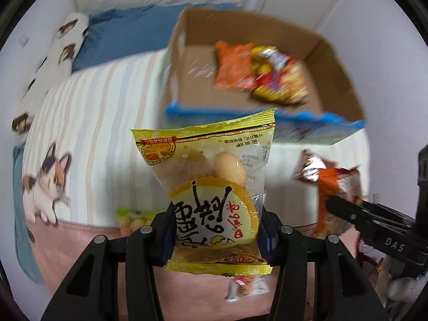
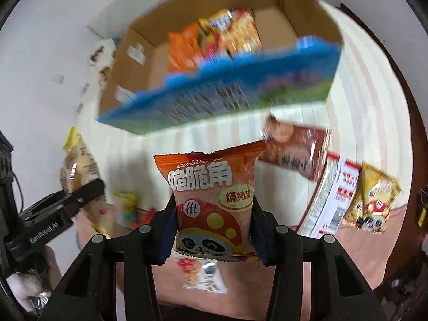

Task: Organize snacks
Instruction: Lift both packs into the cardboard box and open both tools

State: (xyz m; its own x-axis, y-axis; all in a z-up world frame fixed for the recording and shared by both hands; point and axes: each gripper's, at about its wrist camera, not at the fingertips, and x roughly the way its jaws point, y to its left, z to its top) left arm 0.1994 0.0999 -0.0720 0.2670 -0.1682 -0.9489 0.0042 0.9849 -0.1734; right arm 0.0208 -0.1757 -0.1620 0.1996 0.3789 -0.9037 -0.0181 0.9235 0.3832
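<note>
My left gripper [image 1: 215, 227] is shut on a yellow cake packet [image 1: 211, 187] and holds it above the bed, in front of the open cardboard box [image 1: 339, 64]. My right gripper [image 2: 214, 227] is shut on an orange panda snack bag [image 2: 214, 200], also raised before the box [image 2: 302, 2]. The box holds an orange packet [image 1: 232, 67] and a red-yellow packet [image 1: 283, 80]. The right gripper [image 1: 331, 203] shows at the right of the left wrist view with its orange bag [image 1: 339, 187]. The left gripper [image 2: 88, 187] shows at the left of the right wrist view.
The box stands on a striped bed [image 1: 107, 101] with a cat-print cover and a blue pillow [image 1: 125, 37]. Loose snacks lie on the bed: a brown packet [image 2: 297, 149], a white-red packet [image 2: 331, 200], a yellow panda bag [image 2: 371, 200], a small cookie packet [image 2: 203, 275] and a green packet [image 1: 131, 219].
</note>
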